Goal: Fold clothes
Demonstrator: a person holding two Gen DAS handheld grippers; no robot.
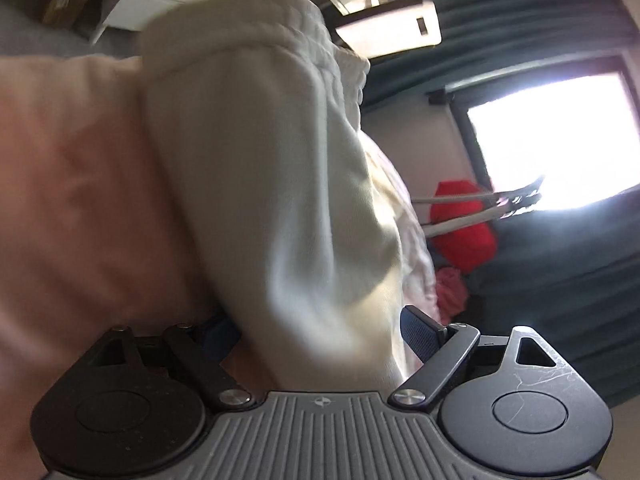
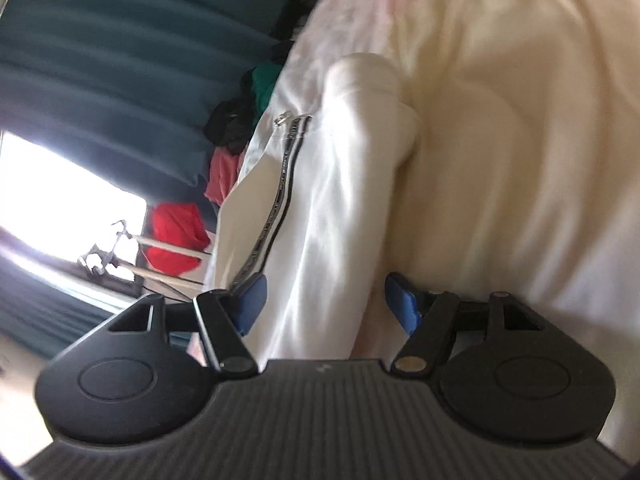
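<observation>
A white garment (image 1: 272, 180) with a ribbed hem at its far end fills the middle of the left wrist view, lying along the fingers of my left gripper (image 1: 316, 328). The jaws stand wide, one blue pad half hidden behind the cloth. In the right wrist view the same white garment (image 2: 340, 200), with a black-and-white striped band (image 2: 280, 192) and a zipper pull, runs between the blue pads of my right gripper (image 2: 326, 304). Those jaws are also wide, with a sliver of sheet showing beside the right pad. Both views are blurred.
Pale pink and cream bedding (image 1: 72, 200) (image 2: 520, 120) lies under the garment. Beyond it are a red cloth (image 1: 464, 224) (image 2: 176, 236) on a rack of white rods (image 2: 168, 244), a pile of dark, green and pink clothes (image 2: 232, 120), teal curtains (image 2: 120, 60) and a bright window (image 1: 560, 140).
</observation>
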